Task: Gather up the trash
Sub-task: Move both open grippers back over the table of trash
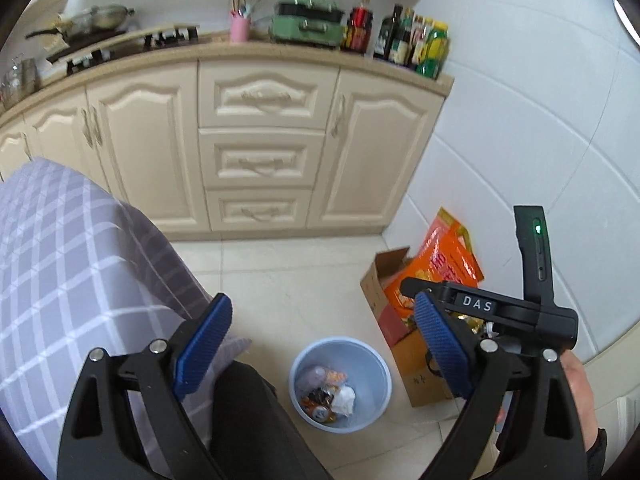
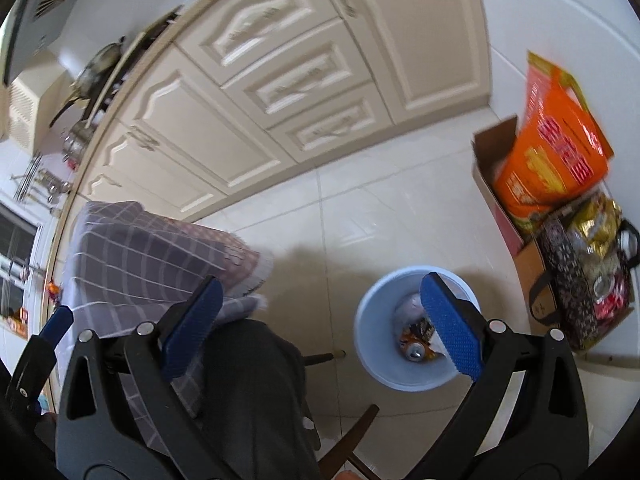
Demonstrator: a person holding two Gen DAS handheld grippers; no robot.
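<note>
A light blue trash bin (image 1: 340, 384) stands on the tiled floor and holds a crushed can (image 1: 320, 412), crumpled white paper (image 1: 346, 398) and snack wrappers. My left gripper (image 1: 320, 348) is open and empty, high above the bin. The right gripper's body (image 1: 520, 308) shows beside it on the right. In the right wrist view the bin (image 2: 416, 328) lies below, the can (image 2: 416, 350) inside. My right gripper (image 2: 320, 328) is open and empty, with one blue pad (image 2: 448, 324) over the bin.
A table with a grey checked cloth (image 1: 60, 272) is on the left. A cardboard box (image 1: 412, 360) with orange bags (image 1: 440, 268) stands against the white wall on the right. Cream cabinets (image 1: 260, 140) line the back, with bottles and a stove on the counter.
</note>
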